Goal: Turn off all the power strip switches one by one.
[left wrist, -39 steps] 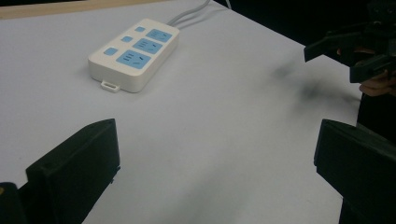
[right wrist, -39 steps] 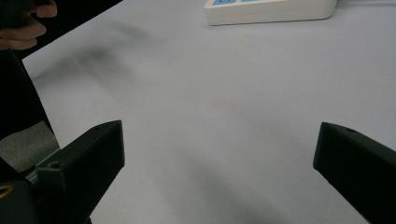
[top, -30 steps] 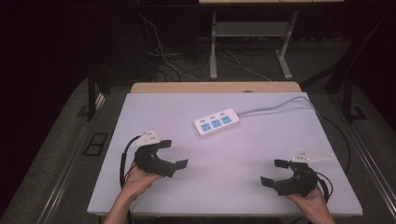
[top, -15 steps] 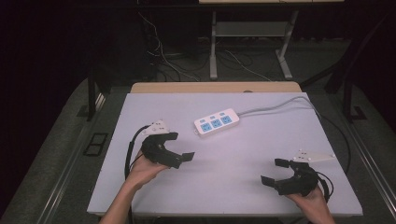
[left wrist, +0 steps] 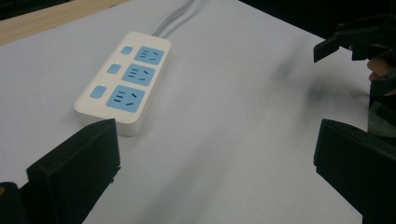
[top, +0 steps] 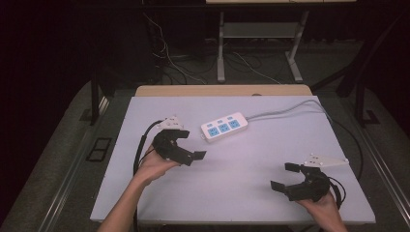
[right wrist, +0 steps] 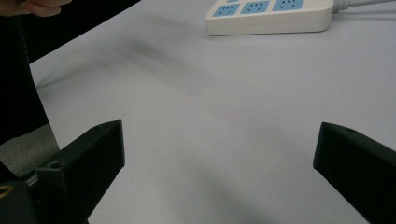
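L gripper [top: 192,143] spread wide, nothing between jaws; hovers over left half of table [top: 251,193], just short of the power strip [top: 224,127], near its closer end, not touching. In the left gripper view the strip [left wrist: 125,81] lies up-left between the jaws, its near end just beyond the left jaw tip. Hand [top: 153,166] grips it from below, cable looping back along forearm, grey plate on top. R gripper [top: 286,176] also spread wide, empty, low near front-right corner of table, well apart from strip; grey plate on top, hand [top: 323,203] behind it. In the right gripper view the strip [right wrist: 271,14] sits far off at top, bare tabletop between jaws. Vs. earlier frames: L gripper has moved forward and toward centre, closing on the strip – 1 s ago it sat farther back near left-front, half a sec ago partway. R gripper approx. same spot, same spread. Strip unmoved. Count: 1 power strip, white, w/ 3 blue sockets and 3 small blue switches beside them; 1 grey cord [top: 290,108] running off its far end toward right edge of table; 2 grippers; 2 hands; 1 table w/ pale top, wood strip [top: 222,90] along far edge. Floor behind dark, cables [top: 179,63] and metal legs [top: 221,48] back there, count unclear.
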The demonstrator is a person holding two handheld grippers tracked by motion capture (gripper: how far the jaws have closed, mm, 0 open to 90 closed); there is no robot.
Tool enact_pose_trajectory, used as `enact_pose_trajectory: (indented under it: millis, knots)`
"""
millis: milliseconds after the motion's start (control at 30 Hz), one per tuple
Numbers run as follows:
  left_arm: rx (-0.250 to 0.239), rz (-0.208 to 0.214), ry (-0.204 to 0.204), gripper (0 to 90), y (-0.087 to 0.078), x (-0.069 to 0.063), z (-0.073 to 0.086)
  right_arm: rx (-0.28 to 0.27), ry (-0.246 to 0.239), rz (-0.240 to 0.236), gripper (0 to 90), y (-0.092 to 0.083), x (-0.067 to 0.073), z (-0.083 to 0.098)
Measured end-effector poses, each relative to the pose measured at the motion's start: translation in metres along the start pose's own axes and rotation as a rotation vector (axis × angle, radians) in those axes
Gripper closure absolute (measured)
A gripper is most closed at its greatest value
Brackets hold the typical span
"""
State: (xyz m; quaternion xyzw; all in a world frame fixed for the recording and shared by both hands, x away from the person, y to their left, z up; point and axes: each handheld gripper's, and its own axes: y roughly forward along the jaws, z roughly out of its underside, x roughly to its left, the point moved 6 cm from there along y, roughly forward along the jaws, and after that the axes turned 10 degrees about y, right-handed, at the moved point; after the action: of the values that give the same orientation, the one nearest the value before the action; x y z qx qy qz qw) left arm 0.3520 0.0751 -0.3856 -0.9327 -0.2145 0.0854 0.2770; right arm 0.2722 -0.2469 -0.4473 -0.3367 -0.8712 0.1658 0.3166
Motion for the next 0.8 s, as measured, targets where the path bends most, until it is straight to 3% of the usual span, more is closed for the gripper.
enact_pose_trajectory:
  millis: [800]
  knots:
    - [0.085,0.039,0.068,0.0,0.031,0.017,-0.037,0.010,-0.010,-0.003,1.8,0.001,0.000,0.001]
